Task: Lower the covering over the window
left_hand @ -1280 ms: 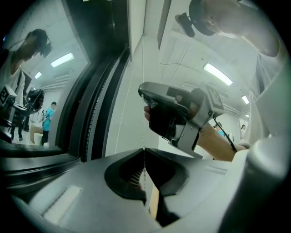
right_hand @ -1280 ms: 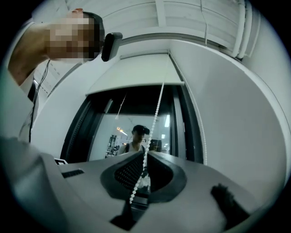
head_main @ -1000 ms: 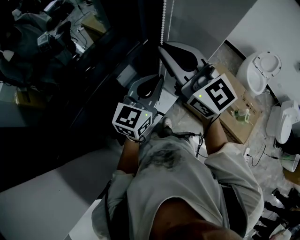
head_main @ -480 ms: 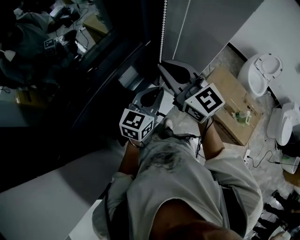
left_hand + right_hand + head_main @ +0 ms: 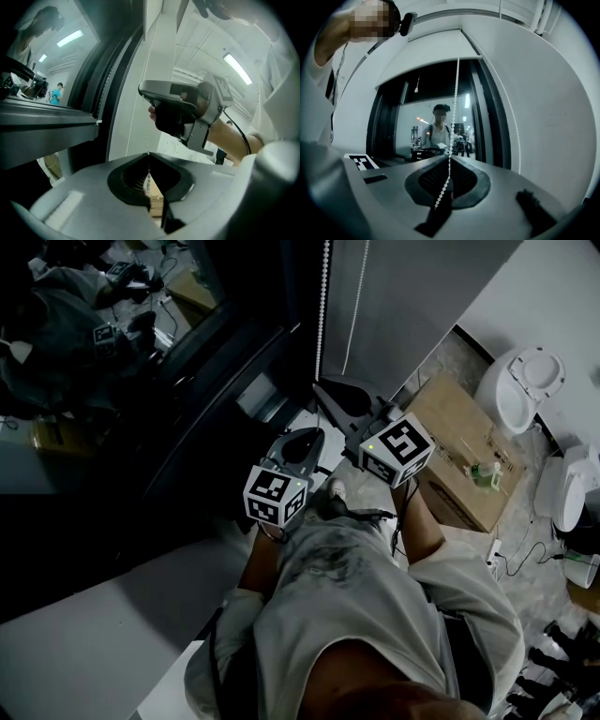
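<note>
A white bead chain (image 5: 324, 296) hangs in two strands beside the dark window (image 5: 141, 362). My left gripper (image 5: 307, 434) and my right gripper (image 5: 322, 386) stand close together at the chain, the right one higher and further out. In the left gripper view one strand (image 5: 148, 140) runs down into the closed jaws of the left gripper (image 5: 149, 155), and the right gripper (image 5: 180, 110) shows above. In the right gripper view the chain (image 5: 454, 103) enters the shut right gripper (image 5: 450, 158). A grey roller blind (image 5: 426, 58) covers the top of the window.
A dark window frame (image 5: 234, 371) and sill lie to the left. A cardboard box (image 5: 469, 465) and white round appliances (image 5: 523, 381) stand on the floor at the right, with cables (image 5: 511, 554) near them. The glass reflects a person (image 5: 438, 131).
Both grippers have sunk together along the chain line, still closed on the strands, and have drawn closer to my body in the head view.
</note>
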Available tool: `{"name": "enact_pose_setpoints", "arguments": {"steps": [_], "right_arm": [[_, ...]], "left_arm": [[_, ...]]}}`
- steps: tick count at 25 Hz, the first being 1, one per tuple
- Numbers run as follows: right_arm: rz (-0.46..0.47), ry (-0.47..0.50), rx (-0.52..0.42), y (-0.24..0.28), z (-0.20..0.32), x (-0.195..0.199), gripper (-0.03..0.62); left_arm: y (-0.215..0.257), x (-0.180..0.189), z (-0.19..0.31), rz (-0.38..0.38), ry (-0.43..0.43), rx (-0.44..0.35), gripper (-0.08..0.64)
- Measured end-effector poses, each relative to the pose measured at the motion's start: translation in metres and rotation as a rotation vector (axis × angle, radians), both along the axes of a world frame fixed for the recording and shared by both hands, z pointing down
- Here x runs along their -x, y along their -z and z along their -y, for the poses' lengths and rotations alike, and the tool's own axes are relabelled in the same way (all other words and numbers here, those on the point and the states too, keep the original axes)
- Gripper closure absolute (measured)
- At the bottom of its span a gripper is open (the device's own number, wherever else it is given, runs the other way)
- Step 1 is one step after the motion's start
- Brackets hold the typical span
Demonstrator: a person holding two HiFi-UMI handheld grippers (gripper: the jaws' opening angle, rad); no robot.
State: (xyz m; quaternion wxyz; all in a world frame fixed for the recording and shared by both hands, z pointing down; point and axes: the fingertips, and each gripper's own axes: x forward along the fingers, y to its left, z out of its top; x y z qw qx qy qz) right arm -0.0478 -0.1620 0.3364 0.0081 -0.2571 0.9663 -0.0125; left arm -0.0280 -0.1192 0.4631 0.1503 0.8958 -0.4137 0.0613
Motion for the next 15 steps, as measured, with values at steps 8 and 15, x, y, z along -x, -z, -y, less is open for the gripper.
{"name": "enact_pose_setpoints", "arguments": {"steps": [8,15], "right_arm": [[0.004,-0.013,-0.004,-0.002,0.001,-0.001,0.572],[-0.008,-0.022,-0.019,-0.002,0.002,-0.001,0.571]], "left_arm": [[0.009,0.01,-0.004,0.01,0.013,-0.036,0.517],[0.067,0.032,-0.002,-0.046,0.048,-0.147,0.432]]}}
